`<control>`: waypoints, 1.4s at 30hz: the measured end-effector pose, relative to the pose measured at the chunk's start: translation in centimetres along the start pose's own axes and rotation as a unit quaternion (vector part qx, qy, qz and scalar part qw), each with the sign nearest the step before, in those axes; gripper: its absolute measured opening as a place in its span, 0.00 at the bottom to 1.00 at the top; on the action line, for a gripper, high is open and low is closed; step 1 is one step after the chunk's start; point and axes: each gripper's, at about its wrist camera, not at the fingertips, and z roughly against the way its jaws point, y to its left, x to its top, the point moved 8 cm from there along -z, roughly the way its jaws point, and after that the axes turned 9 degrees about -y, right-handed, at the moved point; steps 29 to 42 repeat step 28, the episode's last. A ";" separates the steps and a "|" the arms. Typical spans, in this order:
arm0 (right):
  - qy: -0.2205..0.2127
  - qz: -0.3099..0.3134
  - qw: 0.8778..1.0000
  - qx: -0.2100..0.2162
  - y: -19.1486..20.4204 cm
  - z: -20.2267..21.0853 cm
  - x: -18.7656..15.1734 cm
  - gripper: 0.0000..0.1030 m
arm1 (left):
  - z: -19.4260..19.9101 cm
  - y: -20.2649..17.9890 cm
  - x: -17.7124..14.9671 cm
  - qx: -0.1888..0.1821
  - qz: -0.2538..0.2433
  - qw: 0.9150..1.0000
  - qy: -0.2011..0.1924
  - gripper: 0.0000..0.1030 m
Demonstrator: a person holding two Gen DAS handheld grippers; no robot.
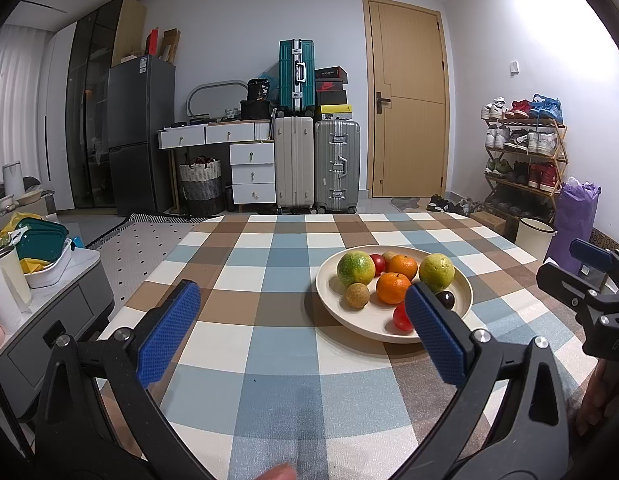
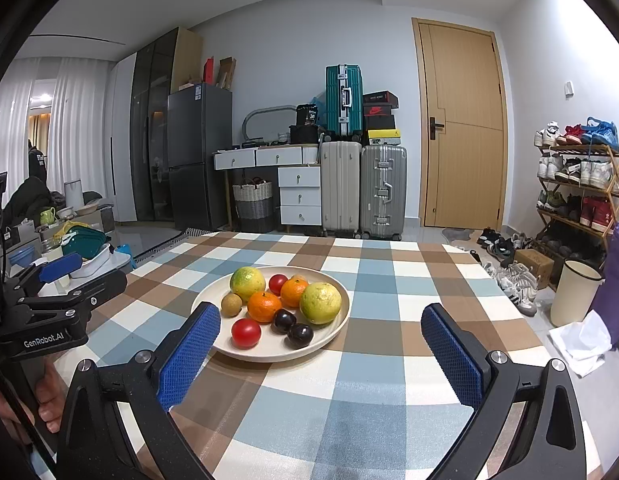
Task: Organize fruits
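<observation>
A cream plate (image 2: pixel 333 334) (image 1: pixel 329 300) on the checked tablecloth holds several fruits: two green-yellow citrus (image 2: pixel 320 303), two mandarins (image 2: pixel 264 306), red tomatoes (image 2: pixel 245 333), two dark plums (image 2: pixel 300 335) and a small brown fruit (image 2: pixel 231 305). My left gripper (image 1: pixel 303 300) is open and empty, low over the cloth just left of the plate. My right gripper (image 2: pixel 321 322) is open and empty, in front of the plate. Each gripper shows in the other's view, the right at the edge of the left wrist view (image 1: pixel 589 276) and the left in the right wrist view (image 2: pixel 57 276).
The checked table (image 2: pixel 369 400) stretches ahead to its far edge. A grey side cabinet (image 1: pixel 49 300) with dishes stands at the left. A cream bin (image 2: pixel 573 296), a purple bag and a shoe rack (image 2: pixel 577 188) stand on the right. Suitcases and a door are behind.
</observation>
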 end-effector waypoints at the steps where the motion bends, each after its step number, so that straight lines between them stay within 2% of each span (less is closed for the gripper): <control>1: 0.000 0.000 1.000 0.000 0.0 0.0 0.0 0.99 | -0.2 0.0 -0.1 0.000 0.000 1.000 0.000 0.99; 42: 0.000 -0.001 1.000 0.000 0.0 0.0 0.0 0.99 | -0.2 0.0 -0.1 0.001 0.001 1.000 0.001 0.99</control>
